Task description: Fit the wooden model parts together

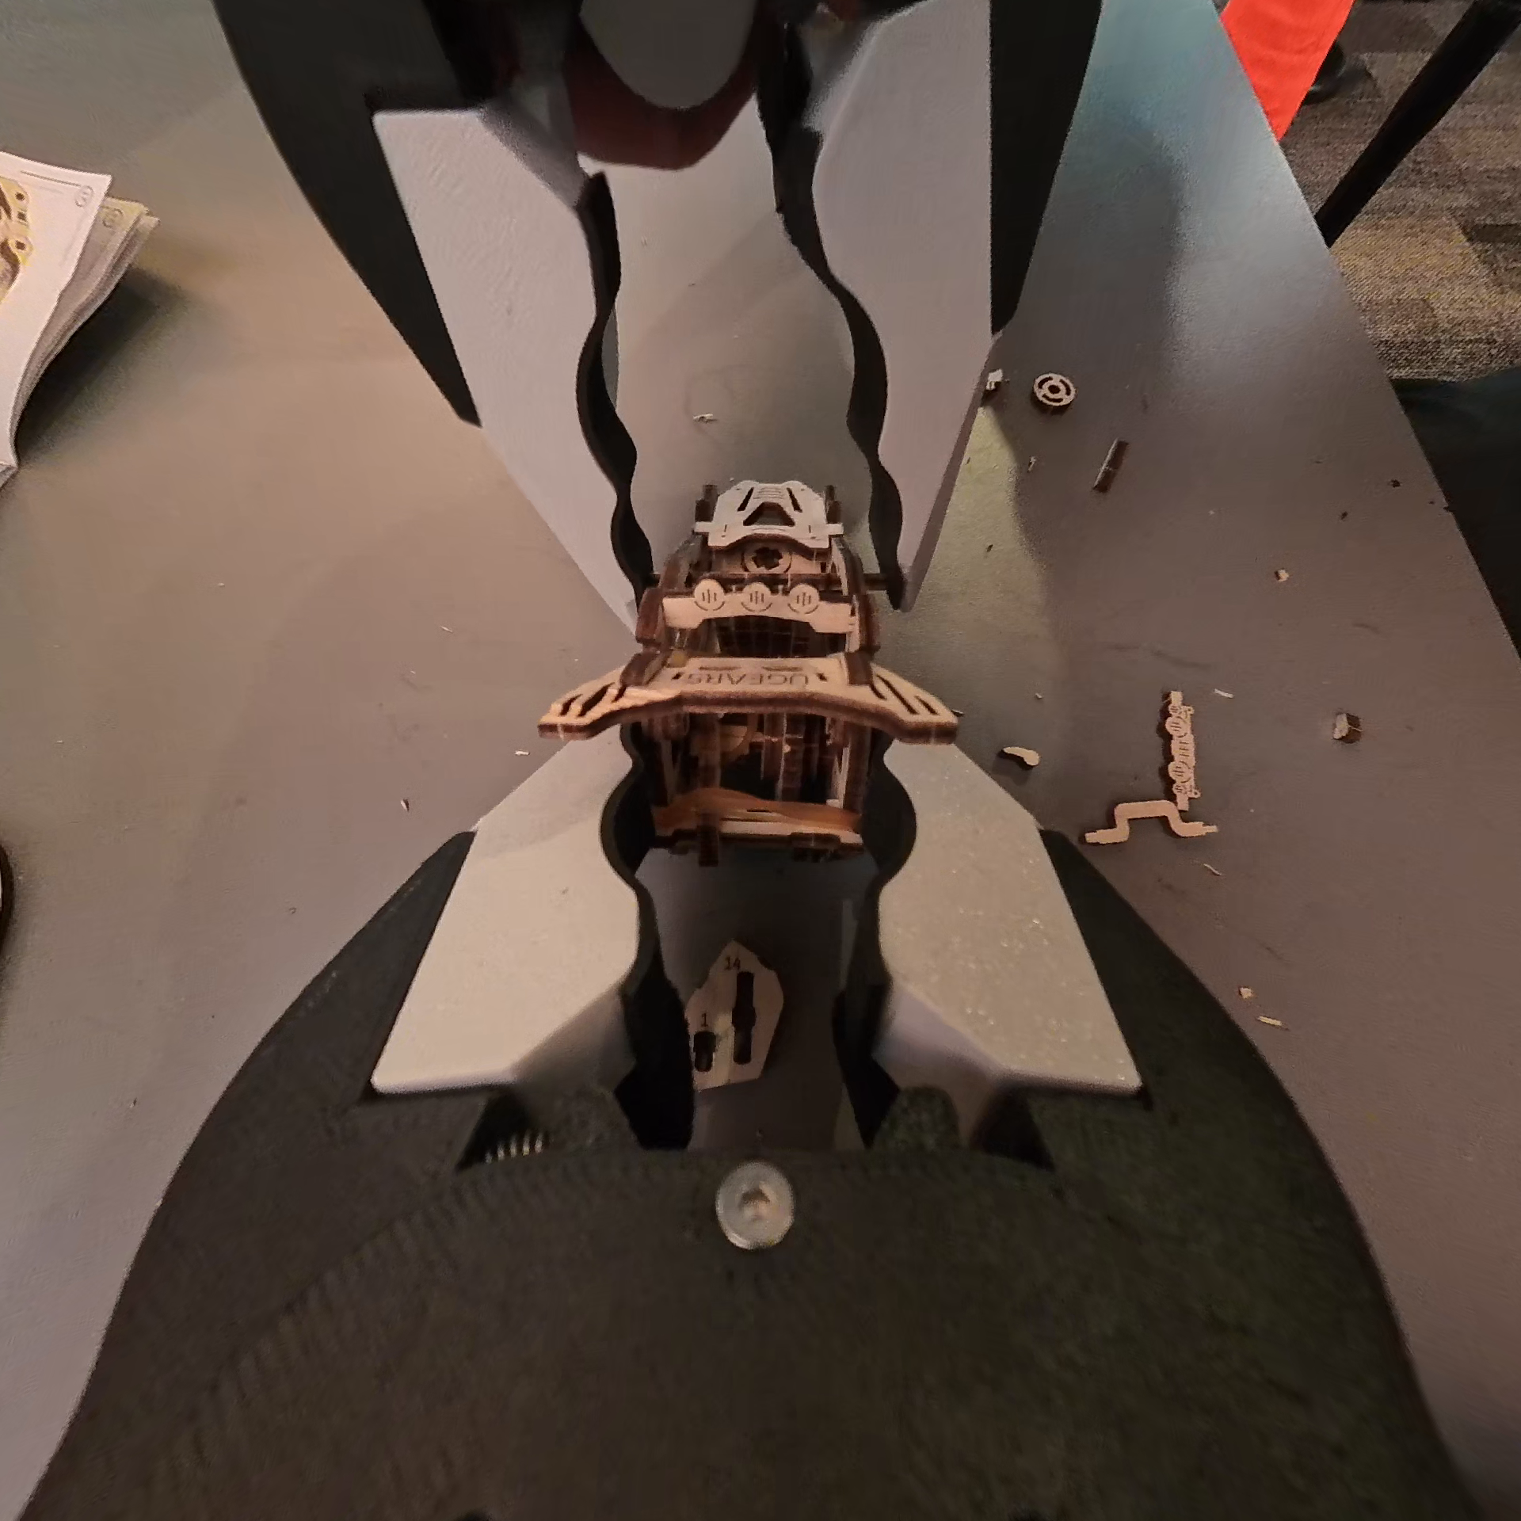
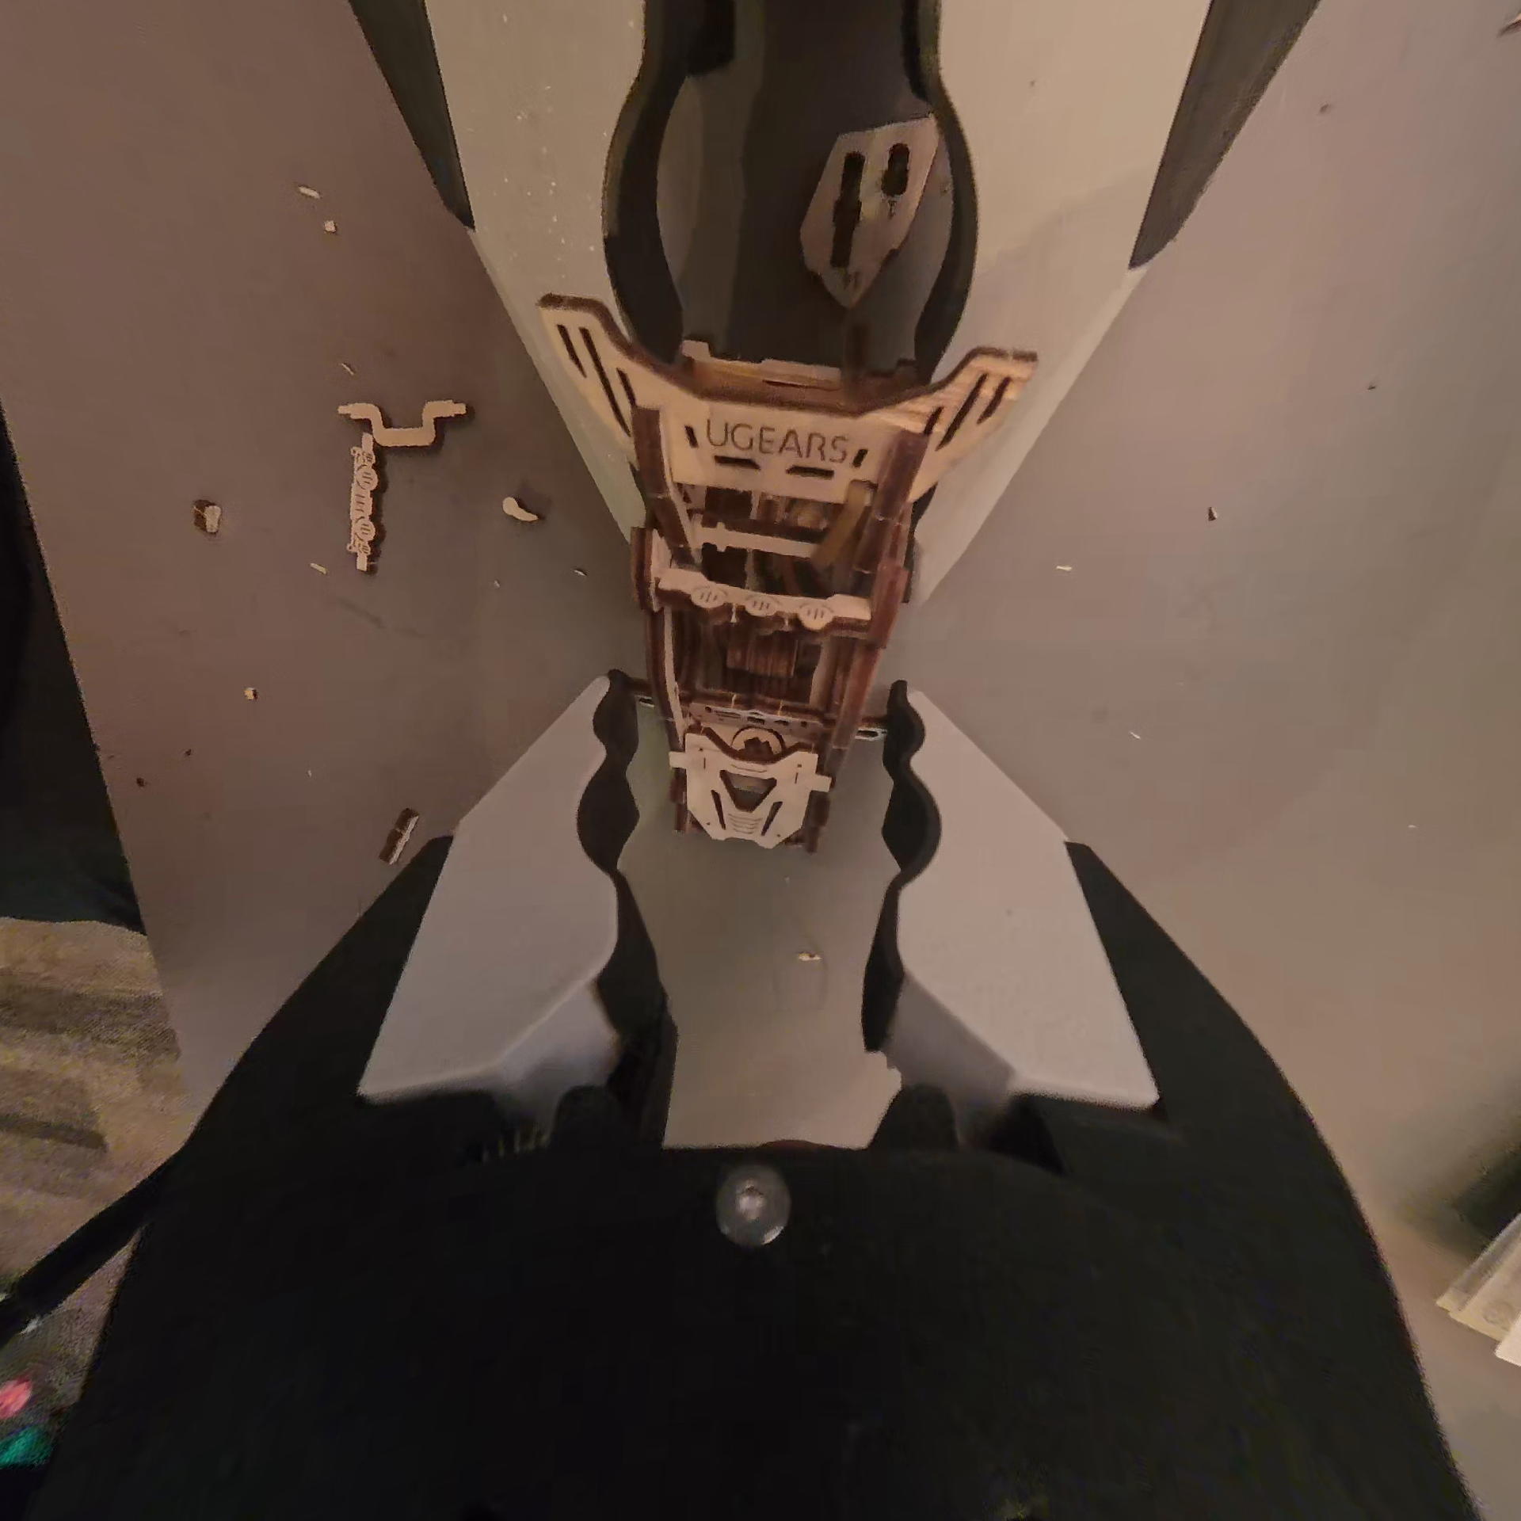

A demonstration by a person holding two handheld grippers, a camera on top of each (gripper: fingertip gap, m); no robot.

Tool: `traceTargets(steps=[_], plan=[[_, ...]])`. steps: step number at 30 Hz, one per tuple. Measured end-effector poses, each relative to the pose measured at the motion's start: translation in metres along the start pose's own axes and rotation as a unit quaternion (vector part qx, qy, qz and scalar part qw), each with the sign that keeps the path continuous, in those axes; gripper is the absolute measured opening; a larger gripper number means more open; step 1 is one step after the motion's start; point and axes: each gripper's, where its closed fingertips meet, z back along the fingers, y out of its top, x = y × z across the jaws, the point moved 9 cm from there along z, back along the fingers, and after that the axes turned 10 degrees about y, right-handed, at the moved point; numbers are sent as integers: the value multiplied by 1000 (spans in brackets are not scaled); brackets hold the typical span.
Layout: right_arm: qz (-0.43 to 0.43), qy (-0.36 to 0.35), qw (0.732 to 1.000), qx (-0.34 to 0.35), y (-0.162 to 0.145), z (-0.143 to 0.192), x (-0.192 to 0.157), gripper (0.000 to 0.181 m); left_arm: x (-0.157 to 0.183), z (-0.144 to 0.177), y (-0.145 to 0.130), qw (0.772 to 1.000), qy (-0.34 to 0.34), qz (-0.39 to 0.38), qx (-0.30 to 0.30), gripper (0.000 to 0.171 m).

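Note:
A small wooden model vehicle (image 1: 745,658) is held over the grey table (image 1: 247,658) between both grippers. My left gripper (image 1: 761,774) is shut on its winged rear end. My right gripper (image 1: 765,584) comes in from the far side, its fingertips closed against the thin axle pins at the model's nose. In the right wrist view the model (image 2: 761,576) runs lengthwise away from my right gripper (image 2: 757,700), and the left gripper (image 2: 790,354) holds the far end. Loose wooden parts lie beside it: a zigzag piece (image 1: 1148,823) and an ornate strip (image 1: 1179,745).
A wooden offcut with cut-out slots (image 1: 735,1020) lies under the left gripper. A small ring (image 1: 1053,389), a short stick (image 1: 1109,465) and chips lie to the right. A booklet (image 1: 49,288) lies at the far left. The table's right edge meets carpet (image 1: 1440,288). The grippers are tip to tip, or close to it. From either gripper's tips it is about 8 cm to the zigzag piece (image 1: 1148,823). Seen from the right wrist view (image 2: 405,426) as well.

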Motion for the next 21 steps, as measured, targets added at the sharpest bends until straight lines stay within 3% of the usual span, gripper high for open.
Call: traceTargets(steps=[3,9,21], plan=[[-7,0,1000,-21,3,0,0,60,0,0,0,1000,0,0,0,46],[-40,-23,999,18,-2,-2,-5,61,1,0,0,1000,-4,-2,0,46],[-19,-27,999,23,0,-1,-7,61,2,0,1,1000,-2,-7,2,46]])
